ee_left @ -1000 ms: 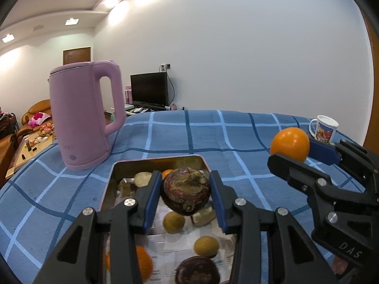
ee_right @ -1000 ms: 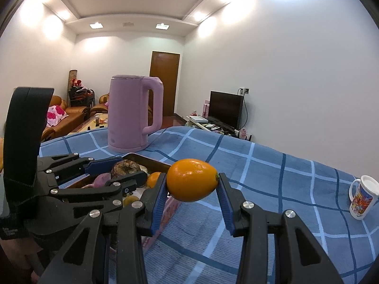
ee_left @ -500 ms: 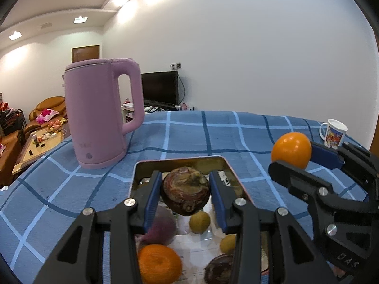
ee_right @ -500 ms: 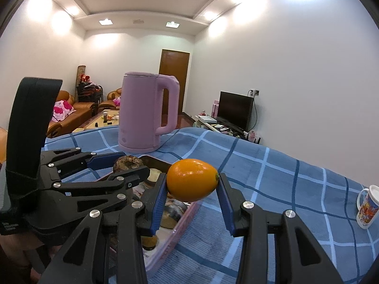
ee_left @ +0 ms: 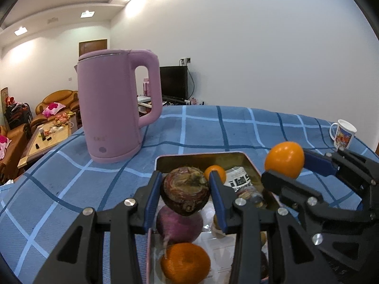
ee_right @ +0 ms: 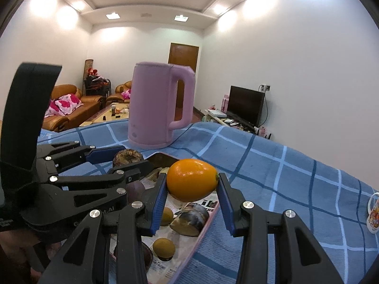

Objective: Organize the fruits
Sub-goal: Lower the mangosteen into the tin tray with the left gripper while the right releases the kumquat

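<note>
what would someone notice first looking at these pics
Two fruits held in the air: the left hand-held gripper clamps a dark mangosteen above the fruit tray, and the right hand-held gripper grips a bright orange fruit over the tray's right edge. Behind the tray, a tall pink kettle stands upright on the blue checked cloth.

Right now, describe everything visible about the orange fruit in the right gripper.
The orange fruit is a smooth, glossy, egg-shaped citrus, bright orange with a finely dimpled skin and a small dark nub at its narrower end. It lies sideways, clamped end to end by the right gripper, whose blue pads press on both ends. It hangs in the air above the right edge of the metal tray, touching nothing else. In the left wrist view it shows as a rounder shape beside the left gripper.
</note>
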Tool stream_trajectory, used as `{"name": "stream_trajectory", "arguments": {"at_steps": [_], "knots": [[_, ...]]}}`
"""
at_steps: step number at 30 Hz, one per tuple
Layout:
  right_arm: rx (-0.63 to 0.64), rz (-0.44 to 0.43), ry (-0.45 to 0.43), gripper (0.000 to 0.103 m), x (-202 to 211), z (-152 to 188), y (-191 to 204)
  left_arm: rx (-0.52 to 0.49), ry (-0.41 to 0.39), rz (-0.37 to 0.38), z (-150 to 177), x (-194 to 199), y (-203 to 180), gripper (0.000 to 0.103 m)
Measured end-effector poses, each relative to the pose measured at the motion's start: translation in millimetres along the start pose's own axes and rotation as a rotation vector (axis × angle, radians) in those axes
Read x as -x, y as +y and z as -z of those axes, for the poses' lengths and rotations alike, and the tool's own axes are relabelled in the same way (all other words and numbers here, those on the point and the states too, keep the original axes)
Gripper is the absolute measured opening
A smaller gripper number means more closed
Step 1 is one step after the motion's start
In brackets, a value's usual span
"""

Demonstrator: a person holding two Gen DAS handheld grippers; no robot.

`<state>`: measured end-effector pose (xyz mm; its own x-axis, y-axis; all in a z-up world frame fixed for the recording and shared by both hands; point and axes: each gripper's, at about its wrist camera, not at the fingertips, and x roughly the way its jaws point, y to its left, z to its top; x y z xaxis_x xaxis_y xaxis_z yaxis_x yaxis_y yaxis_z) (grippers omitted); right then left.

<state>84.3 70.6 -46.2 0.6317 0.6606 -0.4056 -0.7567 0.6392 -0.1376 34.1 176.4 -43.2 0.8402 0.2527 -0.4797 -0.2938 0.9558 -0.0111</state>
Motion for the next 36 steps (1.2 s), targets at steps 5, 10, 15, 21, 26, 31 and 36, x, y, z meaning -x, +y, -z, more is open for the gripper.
{"name": "stream_trajectory", "arguments": {"at_steps": [5,10,15,21,26,31,36], "knots": [[-0.011,-0.040,0.059,0.044,-18.1,2.9,0.1,-0.006,0.045,-0.003,4.1,-9.0,3.6,0.043],[-0.016,-0.071,0.122,0.044,-32.5,8.7,1.0,-0.006,0.081,0.006,5.8,-14.7,6.1,0.042],[-0.027,-0.096,0.164,0.044,-39.6,10.3,0.4,-0.015,0.107,-0.002,6.9,-18.4,6.0,0.045],[-0.051,-0.089,0.176,0.060,-37.8,14.0,-8.5,-0.009,0.106,-0.012,7.6,-16.7,10.5,0.073],[-0.068,-0.090,0.151,0.064,-23.5,16.0,-10.8,-0.026,0.076,-0.012,5.6,-4.9,5.4,0.081],[-0.067,-0.062,0.132,0.068,-3.1,18.6,-15.0,-0.027,0.029,-0.013,0.5,10.8,1.6,0.093],[-0.140,-0.015,0.100,0.068,20.3,18.6,-35.6,-0.025,-0.007,0.007,-6.1,27.5,-4.6,0.095]]}}
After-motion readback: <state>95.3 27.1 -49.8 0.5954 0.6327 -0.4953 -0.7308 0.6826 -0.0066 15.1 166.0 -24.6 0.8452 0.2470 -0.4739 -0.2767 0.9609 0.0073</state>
